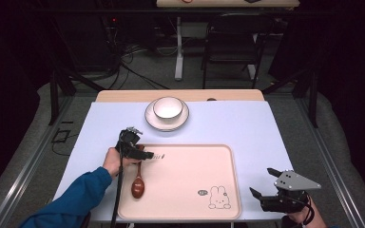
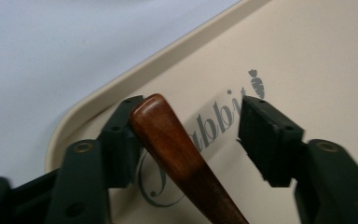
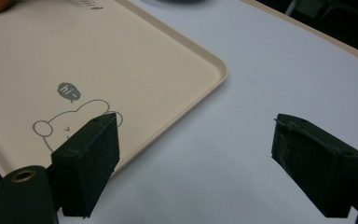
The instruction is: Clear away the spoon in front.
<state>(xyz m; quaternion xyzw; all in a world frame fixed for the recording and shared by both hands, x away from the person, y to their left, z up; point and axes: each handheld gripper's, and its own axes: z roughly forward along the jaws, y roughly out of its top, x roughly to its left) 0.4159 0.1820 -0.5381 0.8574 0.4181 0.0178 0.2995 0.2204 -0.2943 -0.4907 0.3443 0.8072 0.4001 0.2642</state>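
So from my end, the left gripper (image 1: pixel 148 155) is sitting over the far-left corner of the tray (image 1: pixel 185 209), and its jaws are parted. In the left gripper view the wooden spoon (image 2: pixel 182 158) has its handle tip leaning against one pad while the other pad stands clear of it, so I'd call that let go, not squeezed. The spoon lies on the tray along its left edge, bowl end toward me, handle pointing up to that far-left corner, right by the printed lettering.

The right gripper (image 1: pixel 265 183) hangs just off the tray's near-right corner, over the pale blue table cover (image 1: pixel 247 123), jaws spread wide with nothing in them.

Beyond the tray's far edge there's a white bowl (image 1: pixel 167 108) sitting on a saucer (image 1: pixel 167 124).
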